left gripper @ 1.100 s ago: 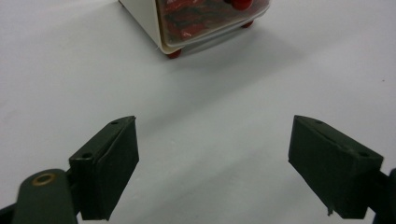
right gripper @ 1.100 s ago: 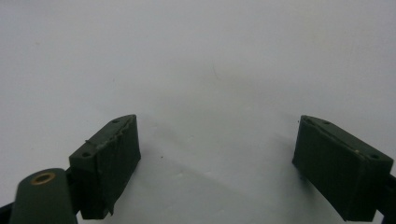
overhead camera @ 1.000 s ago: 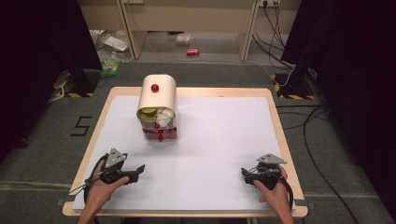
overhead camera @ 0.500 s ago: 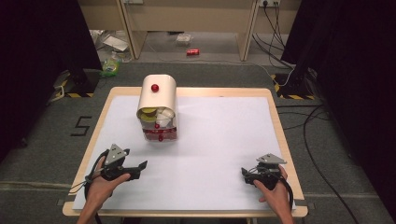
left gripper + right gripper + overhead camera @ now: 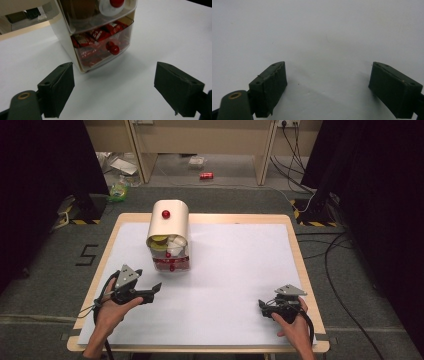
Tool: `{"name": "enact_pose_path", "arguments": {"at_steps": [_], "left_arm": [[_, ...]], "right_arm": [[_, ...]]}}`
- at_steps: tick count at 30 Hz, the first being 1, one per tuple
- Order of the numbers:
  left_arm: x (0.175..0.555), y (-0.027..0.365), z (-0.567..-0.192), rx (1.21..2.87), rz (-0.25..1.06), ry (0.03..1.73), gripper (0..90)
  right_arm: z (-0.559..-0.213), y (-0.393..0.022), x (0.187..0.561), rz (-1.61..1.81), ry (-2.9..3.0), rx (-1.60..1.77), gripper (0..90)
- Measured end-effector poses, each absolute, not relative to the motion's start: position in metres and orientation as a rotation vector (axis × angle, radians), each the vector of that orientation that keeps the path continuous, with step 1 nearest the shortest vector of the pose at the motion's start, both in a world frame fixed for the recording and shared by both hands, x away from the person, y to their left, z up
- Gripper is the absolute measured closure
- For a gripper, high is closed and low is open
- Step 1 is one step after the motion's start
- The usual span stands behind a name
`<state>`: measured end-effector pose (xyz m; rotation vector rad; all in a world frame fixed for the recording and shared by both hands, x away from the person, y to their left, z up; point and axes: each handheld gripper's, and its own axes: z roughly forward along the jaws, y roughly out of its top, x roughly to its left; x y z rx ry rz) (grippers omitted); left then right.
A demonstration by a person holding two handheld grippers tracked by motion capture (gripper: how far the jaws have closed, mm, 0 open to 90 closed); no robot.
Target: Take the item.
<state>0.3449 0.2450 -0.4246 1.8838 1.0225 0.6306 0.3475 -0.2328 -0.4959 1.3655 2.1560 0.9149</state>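
— Drawer unit (image 5: 169,240): where on the table (image 5: 240,270)?
— Near the far edge, left of centre, with bare white surface all along the near edge and toward the right.
— And the left gripper (image 5: 150,292)?
— Near the left edge, jaws wide apart, holding nothing; the lower drawer's red knob (image 5: 113,48) lies ahead between them, apart.
— The right gripper (image 5: 265,307)?
— Near the near-right corner, spread wide, empty.

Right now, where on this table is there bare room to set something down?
The widest free patch is the white sheet between the drawer unit and the table's right edge, reaching down to the right gripper. The middle strip between both grippers is bare too. It is tight between the left gripper and the drawer unit's front.
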Motion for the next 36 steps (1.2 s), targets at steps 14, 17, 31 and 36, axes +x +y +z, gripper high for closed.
{"name": "enact_pose_path", "arguments": {"at_steps": [14, 17, 31, 36], "left_arm": [[0.352, 0.24, -0.402, 1.846, 0.642, 0.98, 16.6], [0.353, 0.239, -0.399, 1.826, 0.629, 0.977, 16.8], [0.358, 0.23, -0.382, 1.813, 0.664, 0.918, 17.1], [0.362, 0.227, -0.379, 1.793, 0.672, 0.909, 17.2]], "right_arm": [[-0.496, -0.233, 0.347, 0.917, 2.154, 1.371, 14.8], [-0.496, -0.233, 0.347, 0.916, 2.155, 1.371, 14.9], [-0.496, -0.233, 0.347, 0.917, 2.154, 1.371, 14.9], [-0.496, -0.233, 0.347, 0.915, 2.155, 1.371, 14.8]]}}
